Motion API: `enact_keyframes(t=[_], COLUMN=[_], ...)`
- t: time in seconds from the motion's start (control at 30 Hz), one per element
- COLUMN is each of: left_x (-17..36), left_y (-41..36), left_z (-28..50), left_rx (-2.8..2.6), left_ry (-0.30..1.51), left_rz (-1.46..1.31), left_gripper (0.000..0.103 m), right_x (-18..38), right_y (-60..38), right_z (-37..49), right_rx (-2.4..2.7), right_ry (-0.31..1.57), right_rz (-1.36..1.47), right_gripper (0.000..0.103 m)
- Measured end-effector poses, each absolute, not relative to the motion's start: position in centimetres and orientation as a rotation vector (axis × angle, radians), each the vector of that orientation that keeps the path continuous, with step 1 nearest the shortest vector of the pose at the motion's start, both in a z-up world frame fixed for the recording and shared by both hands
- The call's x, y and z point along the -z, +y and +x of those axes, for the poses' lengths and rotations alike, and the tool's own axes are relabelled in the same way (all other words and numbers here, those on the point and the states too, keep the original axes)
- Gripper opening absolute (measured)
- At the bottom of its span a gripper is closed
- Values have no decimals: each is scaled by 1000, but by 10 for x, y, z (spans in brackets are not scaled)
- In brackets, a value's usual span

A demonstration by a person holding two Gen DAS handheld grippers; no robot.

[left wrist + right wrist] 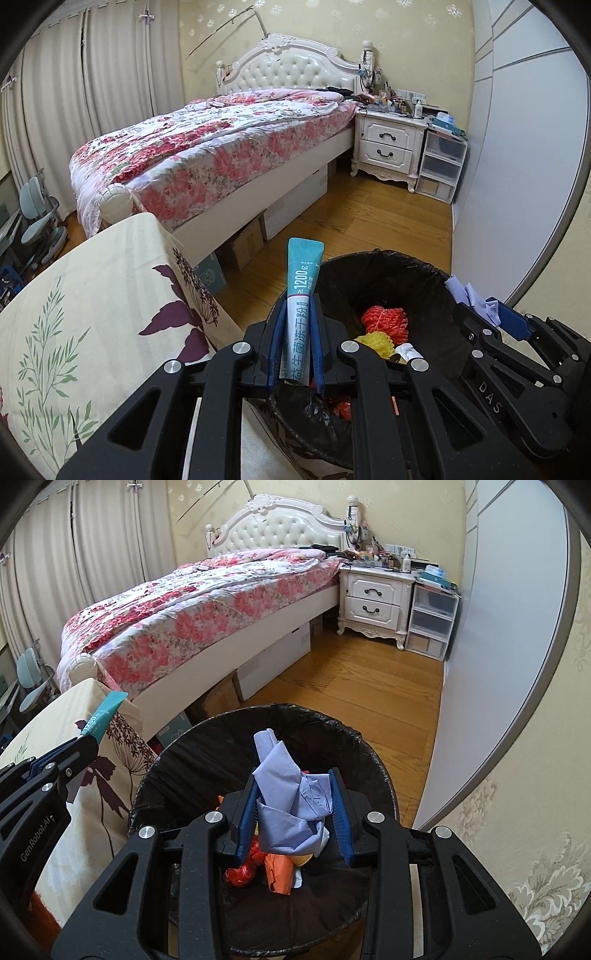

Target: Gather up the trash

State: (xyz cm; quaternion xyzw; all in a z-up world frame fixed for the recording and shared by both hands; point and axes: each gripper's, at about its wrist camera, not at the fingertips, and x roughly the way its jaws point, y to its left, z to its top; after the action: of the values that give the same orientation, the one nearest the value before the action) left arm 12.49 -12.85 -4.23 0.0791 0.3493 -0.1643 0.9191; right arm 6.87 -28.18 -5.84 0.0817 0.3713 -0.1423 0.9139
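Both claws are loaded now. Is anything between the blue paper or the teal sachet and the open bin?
Nothing visible blocks either. The right claw holds the crumpled blue paper over the open bin. The left claw grips the teal sachet at the bin's near rim beside the cloth-covered table; only earlier trash lies inside.

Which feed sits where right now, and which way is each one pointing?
Left wrist: on the left gripper, looking down and forward over the black-lined round trash bin; its fingers pinch a teal-and-white sachet, and the right gripper shows at right.
Right wrist: on the right gripper, above the bin's mouth, gripping crumpled lilac paper; the left gripper shows at left.
Both share the bin, floral-quilted bed and white nightstand.
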Motion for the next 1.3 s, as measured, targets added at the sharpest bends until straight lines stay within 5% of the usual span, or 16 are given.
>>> enact_keyframes(t=[0.1, 0.3, 0.43, 0.73, 1.3], left_x=[44, 42, 40, 28, 2], left_y=[-130, -128, -123, -108, -53], left_z=[128, 128, 126, 119, 62], left_rx=[340, 324, 310, 247, 149], left_ry=[727, 718, 705, 668, 622], left_rz=[164, 158, 145, 137, 107], left_gripper=[19, 53, 69, 80, 87], right_x=[61, 62, 59, 46, 15], right_y=[-285, -286, -285, -283, -235], right_z=[69, 68, 65, 53, 1], right_rx=[297, 313, 330, 364, 303], right_ry=[769, 769, 752, 714, 658], right_rz=[175, 179, 177, 162, 109], right_gripper=[35, 37, 50, 76, 85])
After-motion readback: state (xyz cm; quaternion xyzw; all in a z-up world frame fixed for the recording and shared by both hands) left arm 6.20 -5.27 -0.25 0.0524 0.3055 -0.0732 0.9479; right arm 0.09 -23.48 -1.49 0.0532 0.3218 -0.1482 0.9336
